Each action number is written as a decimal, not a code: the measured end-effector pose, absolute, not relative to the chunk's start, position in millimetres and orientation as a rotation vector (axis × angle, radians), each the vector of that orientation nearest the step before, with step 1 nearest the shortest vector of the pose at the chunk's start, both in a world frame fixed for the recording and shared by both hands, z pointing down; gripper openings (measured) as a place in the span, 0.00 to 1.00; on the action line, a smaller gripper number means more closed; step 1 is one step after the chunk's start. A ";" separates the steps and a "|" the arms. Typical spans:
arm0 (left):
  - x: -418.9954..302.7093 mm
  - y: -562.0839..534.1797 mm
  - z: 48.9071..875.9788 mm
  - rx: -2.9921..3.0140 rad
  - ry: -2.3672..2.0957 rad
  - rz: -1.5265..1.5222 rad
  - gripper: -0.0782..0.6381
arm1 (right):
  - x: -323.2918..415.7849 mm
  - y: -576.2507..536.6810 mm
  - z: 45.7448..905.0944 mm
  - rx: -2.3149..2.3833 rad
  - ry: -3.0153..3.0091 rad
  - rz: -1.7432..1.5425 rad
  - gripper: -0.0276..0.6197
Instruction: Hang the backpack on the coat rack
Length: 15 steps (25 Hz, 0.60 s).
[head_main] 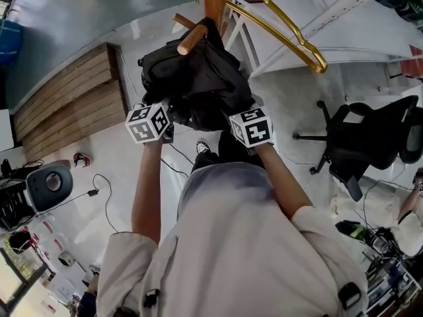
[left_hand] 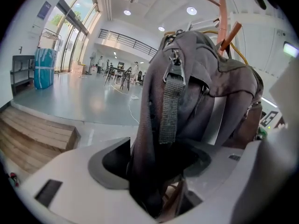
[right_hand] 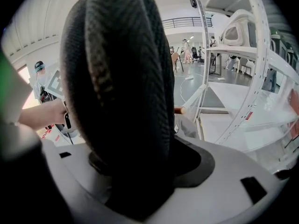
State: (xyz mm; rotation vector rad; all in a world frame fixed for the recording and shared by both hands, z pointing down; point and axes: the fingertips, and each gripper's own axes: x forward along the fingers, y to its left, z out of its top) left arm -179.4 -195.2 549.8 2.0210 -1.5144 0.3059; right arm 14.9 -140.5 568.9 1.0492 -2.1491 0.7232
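While the backpack (head_main: 201, 81) is hanging dark and slumped at top centre of the head view, its top is sitting over the angled peg (head_main: 192, 39) of the coat rack (head_main: 215, 2). It looks hooked, tho I can't tell which loop is bearing on the peg.

Judging by the folds, the bag is behaving as soft and floppy w/ no stiff frame. It's sagging enough to suggest some weight, prob. moderate. The cloth is looking grippy, not slick, and nothing about it is reading as fragile. Best holds are the thick parts, i.e. a padded strap or the top loop; thin panel cloth would just be bunching up.

The left gripper (left_hand: 156, 171), lower centre of its own view, is standing wide w/ a fold of grey fabric and a webbing strap (left_hand: 169, 108) dropping between the jaws, not visibly pinched. The right gripper (right_hand: 140, 171) is also standing wide — the fat ribbed shoulder strap (right_hand: 121, 78) is filling the gap btw. its jaws, lying loose as far as I can judge.

Further out, wooden steps (head_main: 73, 98) are showing at left of the head view and an office chair (head_main: 370, 134) at right, both well apart from the rack.
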 end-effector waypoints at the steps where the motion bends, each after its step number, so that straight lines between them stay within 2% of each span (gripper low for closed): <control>1: -179.4 -193.7 549.0 2.021 -1.513 0.304 0.48 | 15.7 -140.5 568.2 1.053 -2.149 0.725 0.48; 15: -177.1 -173.1 537.9 2.043 -1.510 0.300 0.48 | 25.1 -138.8 546.2 1.147 -2.169 0.684 0.48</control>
